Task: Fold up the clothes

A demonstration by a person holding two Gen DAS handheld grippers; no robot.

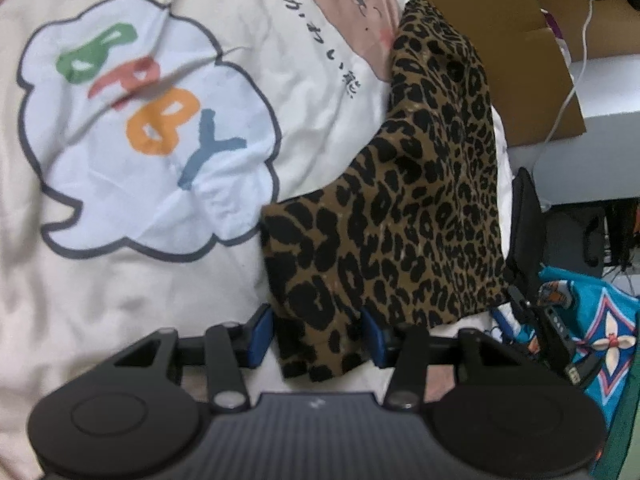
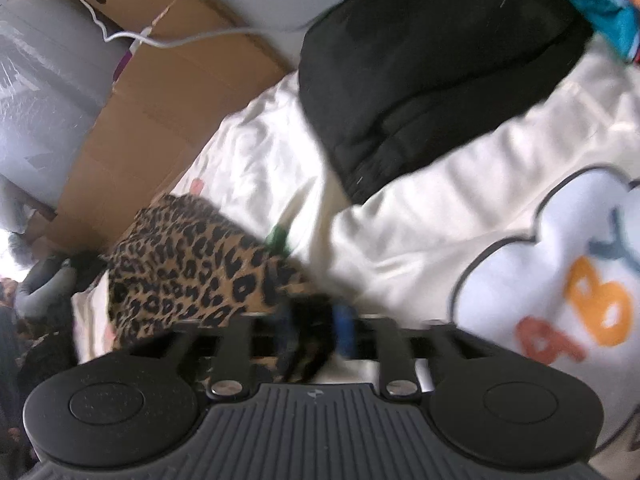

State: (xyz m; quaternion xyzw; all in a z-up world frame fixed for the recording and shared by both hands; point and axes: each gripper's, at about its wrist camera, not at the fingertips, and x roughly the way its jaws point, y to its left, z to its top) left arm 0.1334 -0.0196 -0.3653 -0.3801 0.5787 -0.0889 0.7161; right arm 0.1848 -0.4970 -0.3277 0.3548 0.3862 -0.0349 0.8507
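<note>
leopard-print garment [image 1: 420, 216] crumpled on bedding

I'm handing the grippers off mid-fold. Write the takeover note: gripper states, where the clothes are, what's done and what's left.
Left gripper: open, fingers either side of the near corner of the leopard-print garment, not clamped.
Right gripper: view blurred; fingers apart at the garment's edge, no clear grip.
Clothes: the leopard-print garment lies bunched and partly doubled over on the cream printed bedding. A black garment lies further along the bedding, untouched.
Done: a rough fold at most, not neat.
Left: regrip, flatten and finish the leopard piece, then probably fold the black garment.
</note>
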